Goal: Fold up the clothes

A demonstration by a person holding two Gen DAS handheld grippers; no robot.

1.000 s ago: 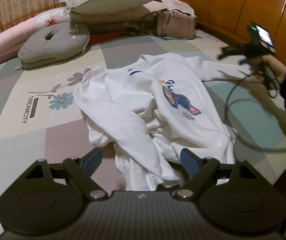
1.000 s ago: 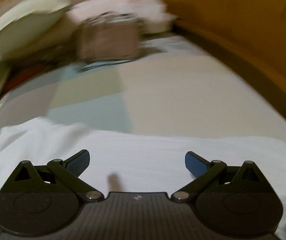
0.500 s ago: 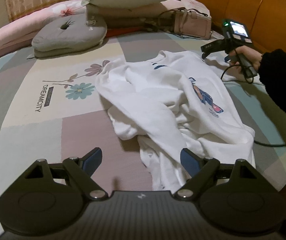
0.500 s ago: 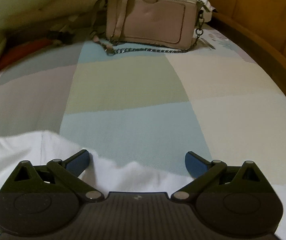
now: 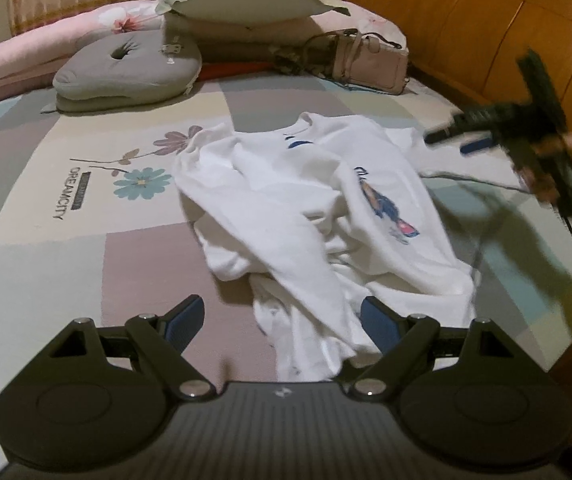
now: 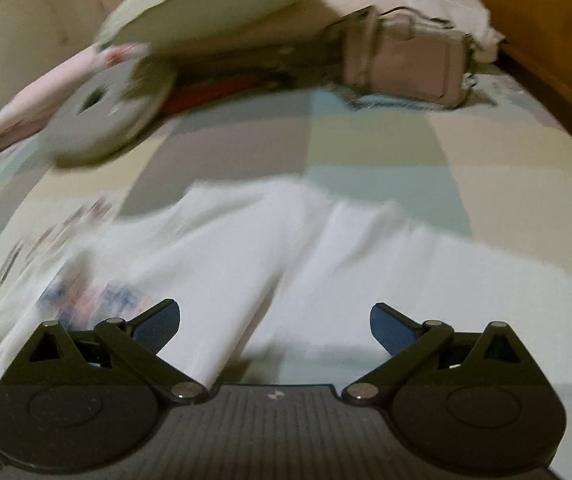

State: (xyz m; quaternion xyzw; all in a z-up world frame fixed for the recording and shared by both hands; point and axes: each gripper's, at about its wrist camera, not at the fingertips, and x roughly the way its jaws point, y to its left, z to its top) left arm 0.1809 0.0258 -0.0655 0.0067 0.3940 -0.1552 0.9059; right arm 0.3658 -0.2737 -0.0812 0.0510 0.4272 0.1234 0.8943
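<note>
A white printed sweatshirt lies crumpled on a patchwork bedspread, one sleeve thrown across its body and the hem bunched, far from any tidy fold. The left tongs stand wide open with nothing between them, the hem end of the garment heaped just ahead of and partly between the blue pads. The right tongs are likewise spread and empty, hovering close over the sweatshirt's far side, where a raised crease runs toward the left pad; that view is blurred, so whether the fabric touches a pad cannot be told. The cloth looks soft, light and limp: it will likely sag and drag its layers when lifted, so a cuff, shoulder seam or hem corner seems the surest hold.
</note>
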